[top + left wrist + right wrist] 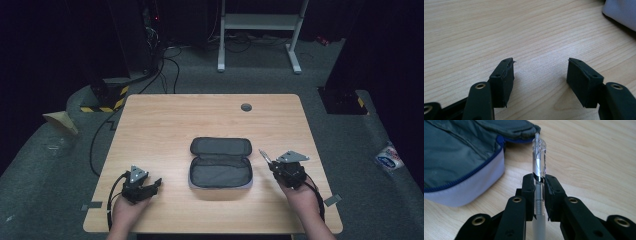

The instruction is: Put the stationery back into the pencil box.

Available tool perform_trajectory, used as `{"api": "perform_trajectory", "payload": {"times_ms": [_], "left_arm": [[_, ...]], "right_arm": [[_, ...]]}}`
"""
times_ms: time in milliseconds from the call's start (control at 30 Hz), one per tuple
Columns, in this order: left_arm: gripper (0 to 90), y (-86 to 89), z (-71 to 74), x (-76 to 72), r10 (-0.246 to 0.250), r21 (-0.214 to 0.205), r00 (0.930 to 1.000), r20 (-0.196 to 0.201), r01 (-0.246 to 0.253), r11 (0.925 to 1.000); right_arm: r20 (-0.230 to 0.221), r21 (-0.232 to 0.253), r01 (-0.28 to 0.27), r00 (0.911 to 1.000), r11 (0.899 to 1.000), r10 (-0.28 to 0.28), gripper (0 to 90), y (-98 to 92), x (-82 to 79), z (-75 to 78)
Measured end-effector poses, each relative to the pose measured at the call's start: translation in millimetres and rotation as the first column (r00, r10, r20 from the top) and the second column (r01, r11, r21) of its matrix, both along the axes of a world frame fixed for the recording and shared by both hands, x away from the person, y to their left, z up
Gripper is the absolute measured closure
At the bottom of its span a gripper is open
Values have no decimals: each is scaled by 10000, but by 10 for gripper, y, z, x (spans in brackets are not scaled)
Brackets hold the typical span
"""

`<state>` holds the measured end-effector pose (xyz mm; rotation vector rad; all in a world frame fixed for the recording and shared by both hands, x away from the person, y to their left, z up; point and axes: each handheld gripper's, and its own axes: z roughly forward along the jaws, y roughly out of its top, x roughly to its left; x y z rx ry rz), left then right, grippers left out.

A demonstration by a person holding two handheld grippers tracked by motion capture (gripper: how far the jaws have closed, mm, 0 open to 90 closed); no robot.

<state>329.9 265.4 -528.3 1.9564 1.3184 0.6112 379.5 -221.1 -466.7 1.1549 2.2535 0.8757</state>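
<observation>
Light wooden table w/ a dark grey fabric zip pencil case lying unzipped and spread flat near the middle, lid flap folded back toward the far edge; pale lilac side wall and blue zip edge seen in the right gripper view.

Right hand comes in from the bottom edge, forearm angled up and slightly inward, resting low on the table just right of the case. Right gripper has its jaws closed tight on a clear plastic click pen, gripped around mid-barrel. Pen runs lengthwise between the jaws, clear clicker end sticking out past the tips, frosted part back btwn the jaw arms. In the high view the pen pokes up-left from the gripper, toward the case's right edge but not touching it.

Left hand sits at the front-left of the table, well apart from the case. Left gripper has jaws spread wide, nothing btwn them, just bare wood grain close under the pads. Corner of the case's pale wall shows top right in the left gripper view.
</observation>
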Motion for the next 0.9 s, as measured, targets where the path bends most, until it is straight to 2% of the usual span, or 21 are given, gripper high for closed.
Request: {"api": "perform_trajectory", "payload": {"times_ms": [100, 200, 267, 367, 600, 900], "left_arm": [[387, 1, 0, 2, -23, 1, 10000, -1, 23, 10000], [385, 0, 0, 3, -24, 5, 10000, -1, 24, 10000], [386, 0, 0, 3, -25, 6, 10000, -2, 25, 10000], [386, 0, 1, 3, -31, 7, 10000, -16, 31, 10000], [382, 0, 1, 8, -47, 25, 10000, -10, 47, 10000], [381, -2, 1, 13, -45, 16, 10000, -9, 45, 10000]], "right_arm": [[126, -13, -163, 9998, 9999, 163, 784, 28, 5, 46], [326, -130, -776, 9964, 9969, 780, 784, 100, 19, 139], [371, -137, -820, 9959, 9965, 825, 784, 114, 21, 156], [460, 99, -961, 9944, 9953, 955, 784, 186, 31, 240], [618, 116, -1408, 9882, 9900, 1398, 785, 348, 48, 331], [614, 10, -1940, 9792, 9810, 1936, 784, 585, 69, 384]]}}
